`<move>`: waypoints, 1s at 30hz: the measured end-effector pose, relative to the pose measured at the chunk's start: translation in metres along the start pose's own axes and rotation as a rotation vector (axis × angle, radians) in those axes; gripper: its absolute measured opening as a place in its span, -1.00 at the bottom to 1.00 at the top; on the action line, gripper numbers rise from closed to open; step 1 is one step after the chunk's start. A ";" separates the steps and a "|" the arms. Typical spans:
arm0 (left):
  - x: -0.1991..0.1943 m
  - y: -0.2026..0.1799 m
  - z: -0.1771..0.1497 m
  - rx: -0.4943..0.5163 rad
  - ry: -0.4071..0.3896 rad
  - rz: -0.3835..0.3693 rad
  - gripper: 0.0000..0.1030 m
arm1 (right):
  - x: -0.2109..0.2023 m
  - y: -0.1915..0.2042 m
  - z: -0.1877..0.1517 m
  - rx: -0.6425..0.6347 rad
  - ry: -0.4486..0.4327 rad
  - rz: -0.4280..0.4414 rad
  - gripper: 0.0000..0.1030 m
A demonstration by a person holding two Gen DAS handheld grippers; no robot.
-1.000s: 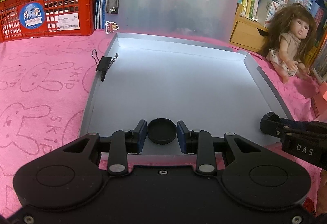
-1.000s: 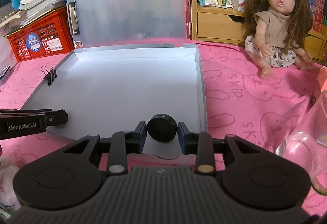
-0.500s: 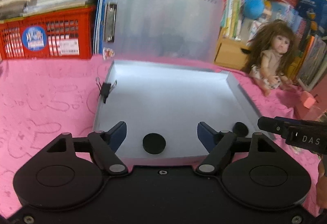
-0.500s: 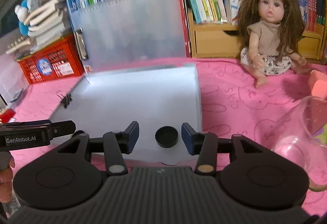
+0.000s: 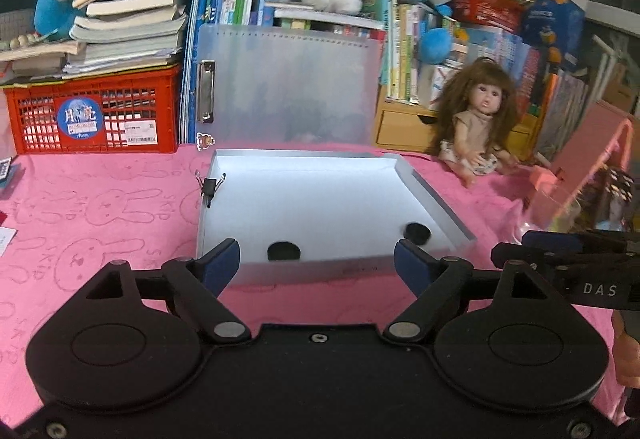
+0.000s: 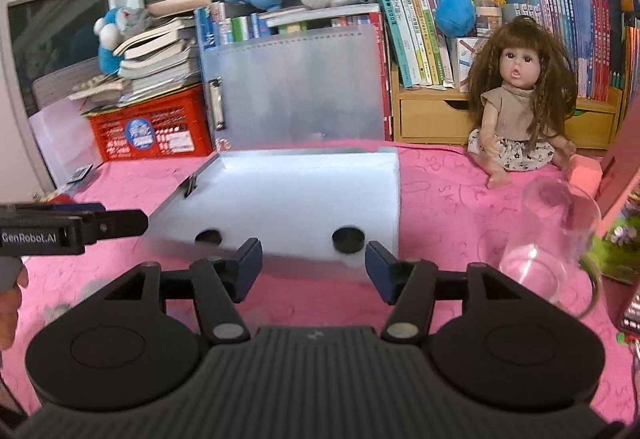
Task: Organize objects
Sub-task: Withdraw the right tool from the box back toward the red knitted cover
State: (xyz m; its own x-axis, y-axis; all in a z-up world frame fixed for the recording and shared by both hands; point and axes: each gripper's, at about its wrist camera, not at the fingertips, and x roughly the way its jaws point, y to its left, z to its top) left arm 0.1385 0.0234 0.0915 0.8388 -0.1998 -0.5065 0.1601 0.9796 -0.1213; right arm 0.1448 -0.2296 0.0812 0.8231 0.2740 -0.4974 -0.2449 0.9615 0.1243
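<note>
A flat translucent file case point(image 5: 320, 199) lies open on the pink cloth, its lid point(image 5: 288, 87) standing upright behind. Two small black round discs rest near its front edge: one at the left point(image 5: 283, 251) point(image 6: 209, 237), one at the right point(image 5: 416, 231) point(image 6: 349, 239). My left gripper point(image 5: 317, 263) hangs above the cloth short of the case, its jaws opening with nothing between them. My right gripper point(image 6: 313, 263) is likewise back from the case, jaws opening and empty. A black binder clip point(image 5: 209, 186) grips the case's left wall.
A doll point(image 6: 520, 111) sits at the back right before a bookshelf. A clear glass point(image 6: 552, 243) lies on its side at the right, by a pink block point(image 6: 585, 171). A red crate point(image 5: 96, 115) under stacked books stands at the back left. Plush toys top the books.
Both grippers let go of their black discs, which now lie in the case. Both pulled back and rose, and their jaws have spread wide.
</note>
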 end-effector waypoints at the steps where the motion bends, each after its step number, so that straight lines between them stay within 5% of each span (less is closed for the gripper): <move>1: -0.006 -0.002 -0.005 0.008 -0.008 0.001 0.64 | -0.003 0.002 -0.004 -0.007 -0.003 0.000 0.40; 9: -0.042 -0.016 -0.040 0.070 -0.054 0.009 0.68 | -0.026 0.013 -0.035 -0.034 -0.014 0.001 0.48; 30: -0.083 -0.002 -0.107 0.017 -0.089 0.054 0.89 | -0.035 0.005 -0.082 0.043 0.015 -0.075 0.77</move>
State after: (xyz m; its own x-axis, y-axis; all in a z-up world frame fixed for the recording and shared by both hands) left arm 0.0128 0.0358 0.0425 0.8894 -0.1446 -0.4337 0.1211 0.9893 -0.0813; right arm 0.0727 -0.2361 0.0286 0.8302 0.2016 -0.5197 -0.1609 0.9793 0.1228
